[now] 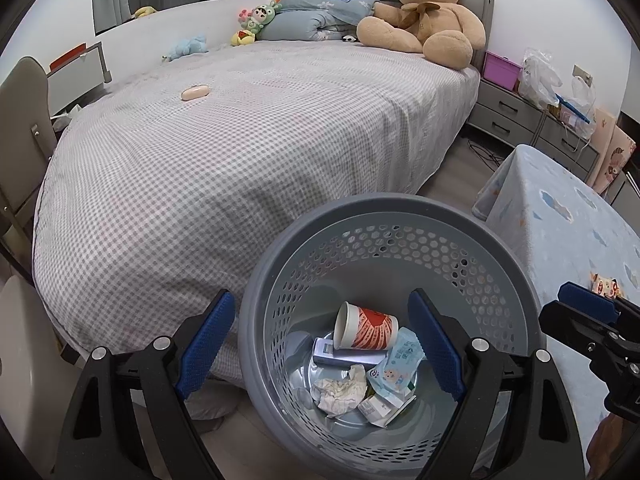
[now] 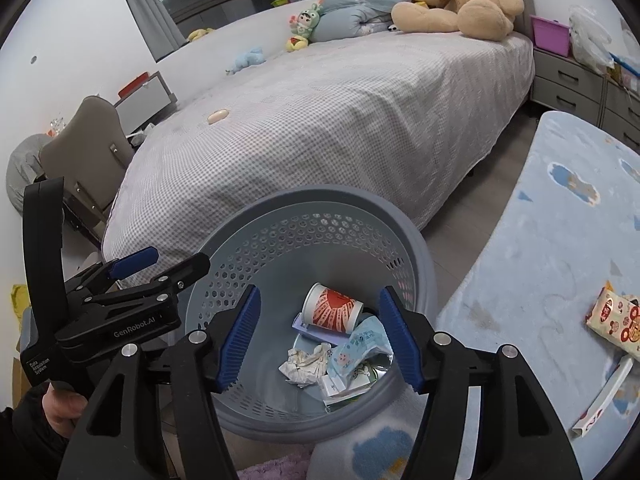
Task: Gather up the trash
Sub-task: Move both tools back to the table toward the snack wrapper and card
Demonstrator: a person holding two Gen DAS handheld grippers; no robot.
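Both tongs, left [image 1: 320,344] and right [image 2: 318,340], hang released over the basket [image 2: 416,248]; snack packet [image 2: 612,316] right of them could get missed.

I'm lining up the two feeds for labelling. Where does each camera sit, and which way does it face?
Left wrist: on the left gripper, tilted down into the grey basket beside the bed; its own open fingers show, and the right gripper at the right edge.
Right wrist: on the right gripper, tilted down into the same basket; open fingers, plus the left gripper and a hand.
Shared: basket, paper cup, bed, teddy bear.
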